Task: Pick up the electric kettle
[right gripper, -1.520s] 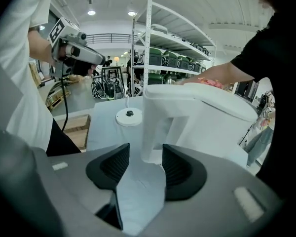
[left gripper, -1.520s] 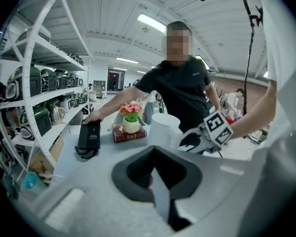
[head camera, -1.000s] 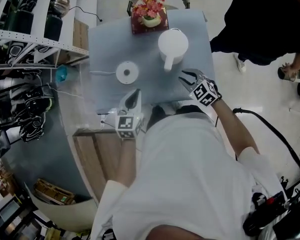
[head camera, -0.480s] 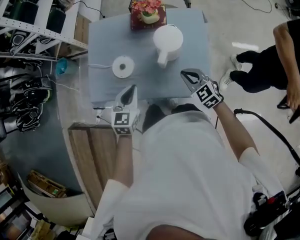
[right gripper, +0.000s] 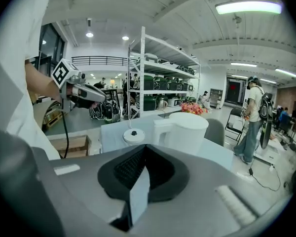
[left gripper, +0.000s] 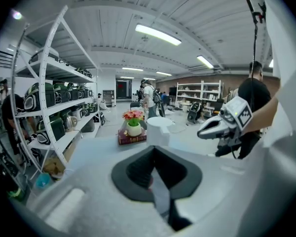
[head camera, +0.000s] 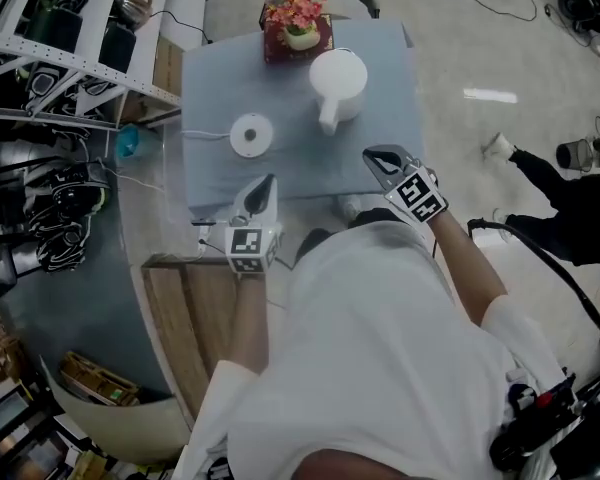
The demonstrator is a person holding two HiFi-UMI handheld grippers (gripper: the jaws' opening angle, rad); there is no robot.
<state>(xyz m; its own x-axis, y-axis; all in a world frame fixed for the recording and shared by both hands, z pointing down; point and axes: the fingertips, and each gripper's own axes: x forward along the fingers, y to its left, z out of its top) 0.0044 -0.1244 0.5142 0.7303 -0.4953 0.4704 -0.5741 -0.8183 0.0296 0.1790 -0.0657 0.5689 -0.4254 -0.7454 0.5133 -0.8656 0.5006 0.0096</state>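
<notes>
forearms stretch forward, left tool point(head camera: 268, 183) and right tool point(head camera: 377, 156) both closed empty, angled down short of the kettle point(head camera: 338, 80).

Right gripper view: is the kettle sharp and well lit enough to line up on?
Right gripper view: kettle sharp and evenly lit; the wide lens bows the shelf posts, corners black. Left gripper view: kettle small, slightly soft. Head view: dim overall, kettle clear, a glare streak on the floor.

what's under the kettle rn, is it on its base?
Only the grey tablecloth. The kettle stands off its round base, which lies apart, toward the shelves. The kettle's underside is covered.
</notes>
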